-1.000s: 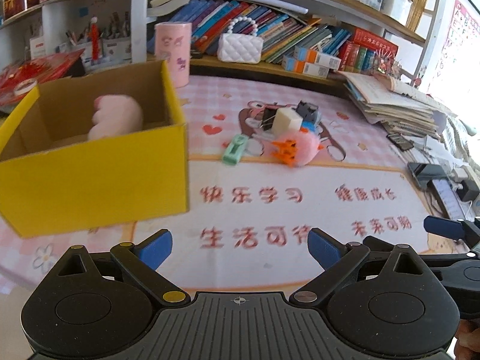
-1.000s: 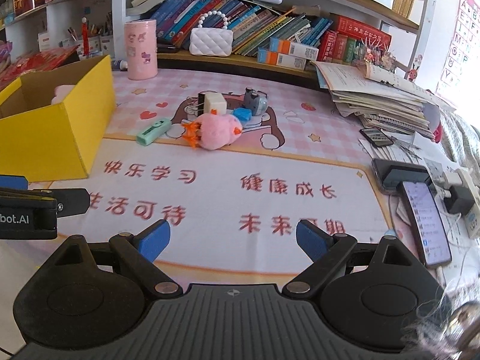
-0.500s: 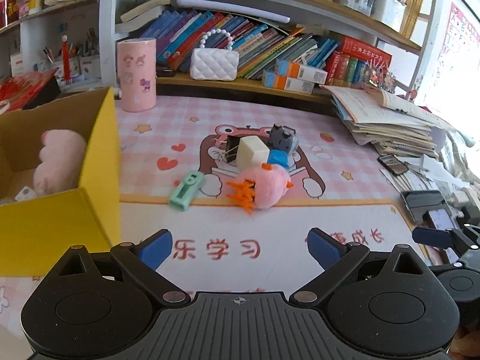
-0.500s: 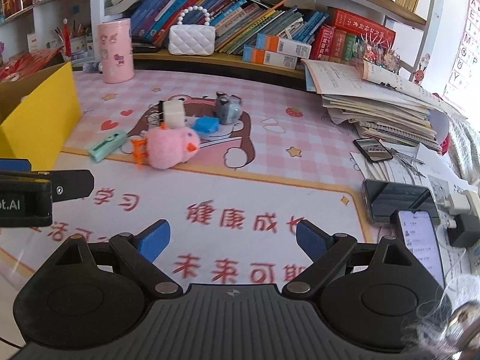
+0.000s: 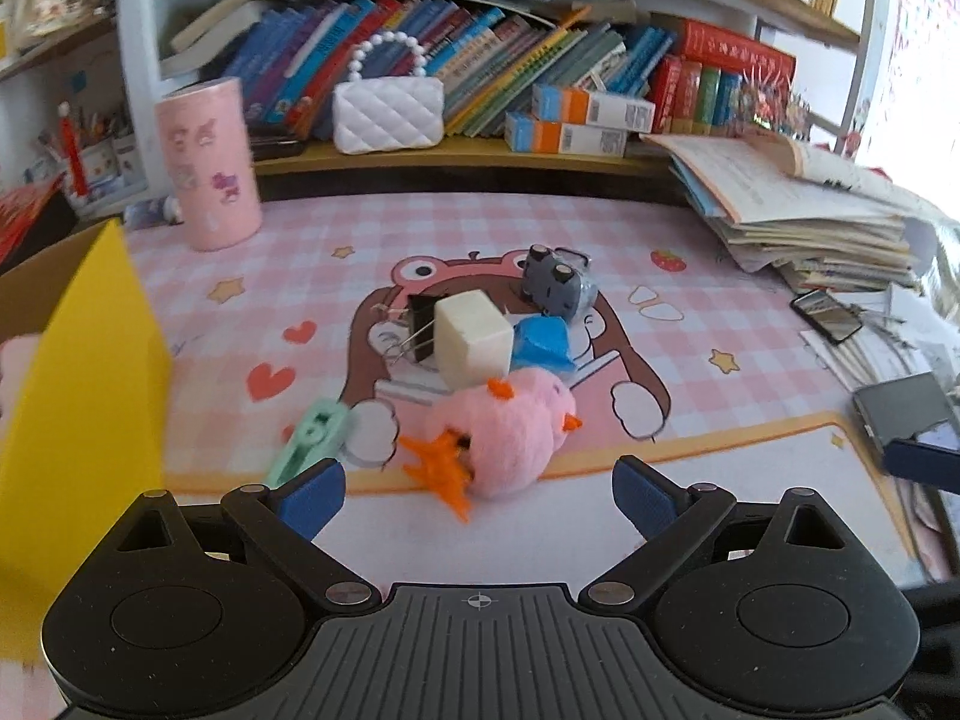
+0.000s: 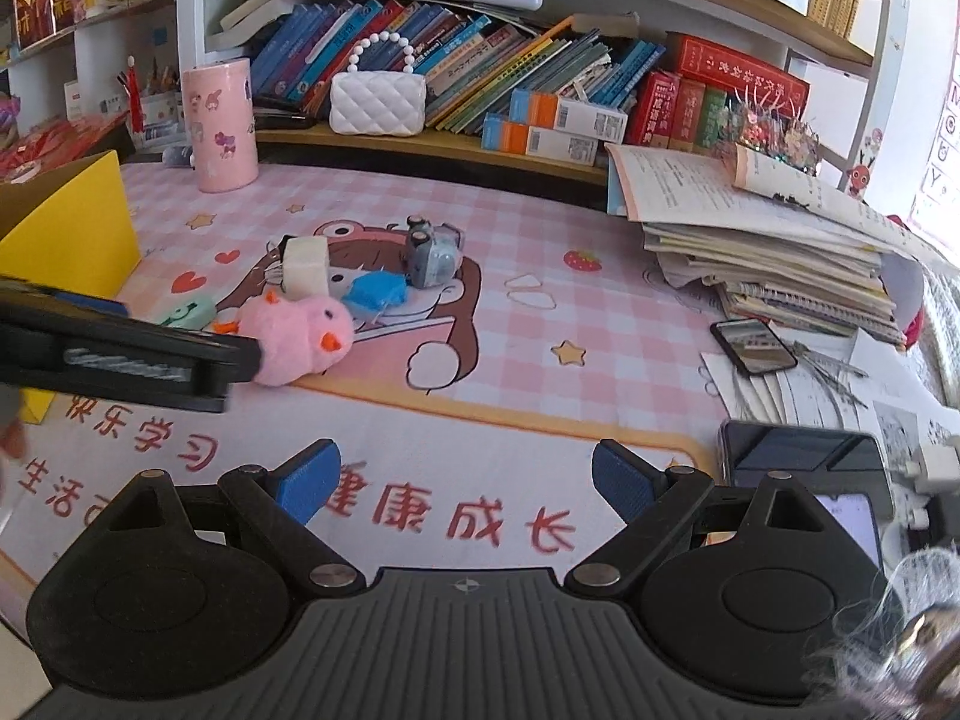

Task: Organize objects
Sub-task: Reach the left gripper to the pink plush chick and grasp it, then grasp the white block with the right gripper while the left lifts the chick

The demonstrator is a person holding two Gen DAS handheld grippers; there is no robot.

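Note:
A small heap lies mid-mat: a pink plush chick (image 5: 507, 438) (image 6: 300, 339), a cream block (image 5: 471, 339) (image 6: 306, 267), a black binder clip (image 5: 414, 327), a blue piece (image 5: 543, 345) (image 6: 375, 291), a grey toy camera (image 5: 555, 282) (image 6: 432, 255) and a mint green clip (image 5: 309, 438) (image 6: 186, 312). My left gripper (image 5: 478, 495) is open, its blue pads just short of the chick. In the right wrist view one left finger (image 6: 156, 360) reaches beside the chick. My right gripper (image 6: 465, 480) is open over bare mat, empty. The yellow box (image 5: 78, 384) (image 6: 66, 234) stands left.
A pink cylinder tin (image 5: 210, 165) and a white quilted purse (image 5: 387, 111) stand at the back by the bookshelf. A stack of books and papers (image 6: 774, 240), phones (image 6: 753, 345) and a charger crowd the right side of the mat.
Both grippers have travelled right and forward toward the heap. The yellow box slid to the left edge of view, and the left gripper now sits right before the pink chick.

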